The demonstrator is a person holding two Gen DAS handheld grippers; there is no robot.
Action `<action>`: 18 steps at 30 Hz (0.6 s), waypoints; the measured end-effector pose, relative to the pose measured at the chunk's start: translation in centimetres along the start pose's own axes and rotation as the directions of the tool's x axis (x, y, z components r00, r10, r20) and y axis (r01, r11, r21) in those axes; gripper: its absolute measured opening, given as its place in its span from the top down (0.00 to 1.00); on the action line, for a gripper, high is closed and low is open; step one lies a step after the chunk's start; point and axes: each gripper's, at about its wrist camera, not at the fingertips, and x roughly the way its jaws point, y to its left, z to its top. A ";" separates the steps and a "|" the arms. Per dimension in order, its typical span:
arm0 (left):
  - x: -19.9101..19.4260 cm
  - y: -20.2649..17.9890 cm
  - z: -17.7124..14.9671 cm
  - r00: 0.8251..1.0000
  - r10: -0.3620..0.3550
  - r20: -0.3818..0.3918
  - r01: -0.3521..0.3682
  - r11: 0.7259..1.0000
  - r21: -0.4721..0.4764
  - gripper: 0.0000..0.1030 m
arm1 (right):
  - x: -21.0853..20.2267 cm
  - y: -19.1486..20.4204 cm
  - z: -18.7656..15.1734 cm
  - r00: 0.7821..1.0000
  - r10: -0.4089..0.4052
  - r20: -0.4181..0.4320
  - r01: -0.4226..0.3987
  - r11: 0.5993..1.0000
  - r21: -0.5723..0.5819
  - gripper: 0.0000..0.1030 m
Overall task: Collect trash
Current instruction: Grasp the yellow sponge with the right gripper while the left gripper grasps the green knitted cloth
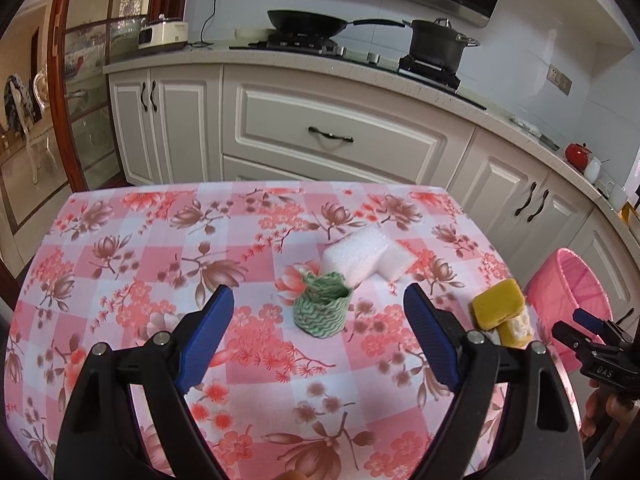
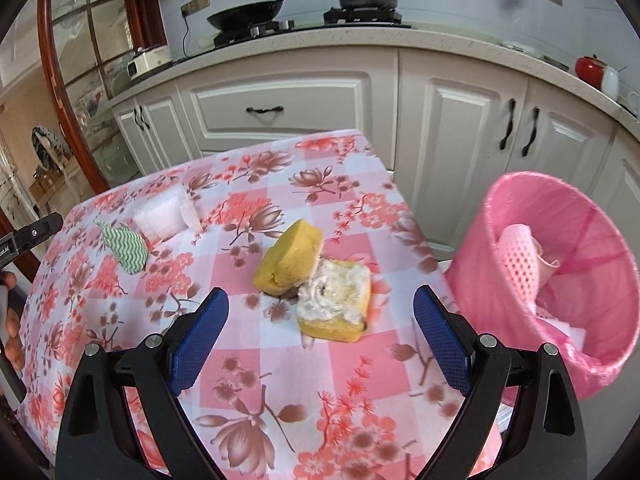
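A crumpled green-and-white cloth (image 1: 323, 309) sits on the floral table (image 1: 132, 264), straight ahead of my open left gripper (image 1: 320, 300). Behind it lies a white foam piece (image 1: 362, 255). A torn yellow sponge (image 2: 316, 284) lies in two halves in front of my open right gripper (image 2: 321, 300); it also shows in the left wrist view (image 1: 500, 312). The cloth (image 2: 125, 245) and foam (image 2: 166, 213) show at far left in the right wrist view. A pink-lined trash bin (image 2: 560, 264) stands off the table's right edge, holding pink mesh scrap (image 2: 520, 256).
White kitchen cabinets (image 1: 340, 128) and a counter with a pan (image 1: 308, 24) and pot (image 1: 438, 42) stand beyond the table. The bin also shows at the right in the left wrist view (image 1: 568, 292). A wooden-framed glass door (image 1: 80, 80) is at left.
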 end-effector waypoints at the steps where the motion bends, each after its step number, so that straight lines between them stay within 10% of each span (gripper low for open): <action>1: 0.3 0.2 -0.1 1.000 0.002 -0.008 -0.002 1.000 -0.003 0.19 | 0.4 0.2 0.1 1.000 0.001 -0.005 -0.001 1.000 -0.005 0.15; 18: 7.2 0.7 -1.3 0.989 -0.035 -0.144 0.035 0.999 -0.001 0.20 | 6.3 1.5 2.4 0.997 -0.002 -0.075 0.002 1.000 0.001 0.15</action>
